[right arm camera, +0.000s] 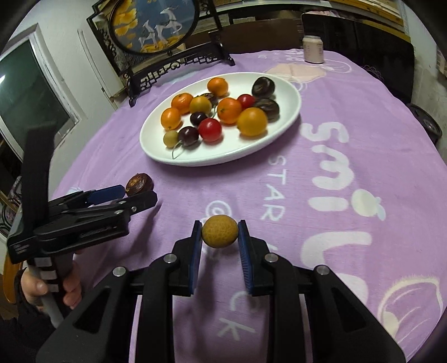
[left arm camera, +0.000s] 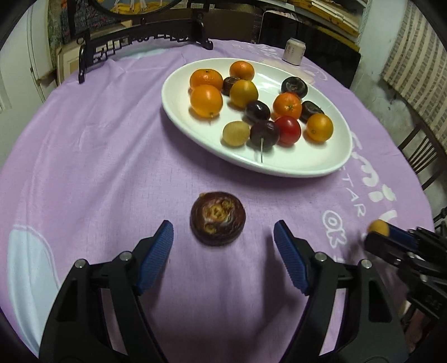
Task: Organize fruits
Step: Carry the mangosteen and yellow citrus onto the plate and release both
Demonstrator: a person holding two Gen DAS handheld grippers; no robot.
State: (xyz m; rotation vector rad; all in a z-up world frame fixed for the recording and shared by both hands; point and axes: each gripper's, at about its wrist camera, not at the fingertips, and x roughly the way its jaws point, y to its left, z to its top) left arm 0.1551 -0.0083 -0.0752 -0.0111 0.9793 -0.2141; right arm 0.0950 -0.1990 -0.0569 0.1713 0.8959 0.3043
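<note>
A white oval plate [left arm camera: 321, 164] [right arm camera: 282, 83] on the purple cloth holds several oranges, dark plums, a red tomato and a small tan fruit. A dark brown round fruit [left arm camera: 218, 218] [right arm camera: 139, 182] lies on the cloth in front of the plate. My left gripper [left arm camera: 223, 233] [right arm camera: 134, 194] is open, its blue fingertips just short of this fruit on either side. My right gripper [right arm camera: 220, 230] [left arm camera: 387, 233] is shut on a small yellow-tan round fruit [right arm camera: 220, 231] [left arm camera: 378, 227], held just above the cloth.
A black ornamental stand with a round painted screen [right arm camera: 156, 25] [left arm camera: 139, 42] stands at the table's back left. A small white can [left arm camera: 293, 51] [right arm camera: 313, 49] stands at the back. A wooden chair [left arm camera: 421, 156] is beyond the right edge.
</note>
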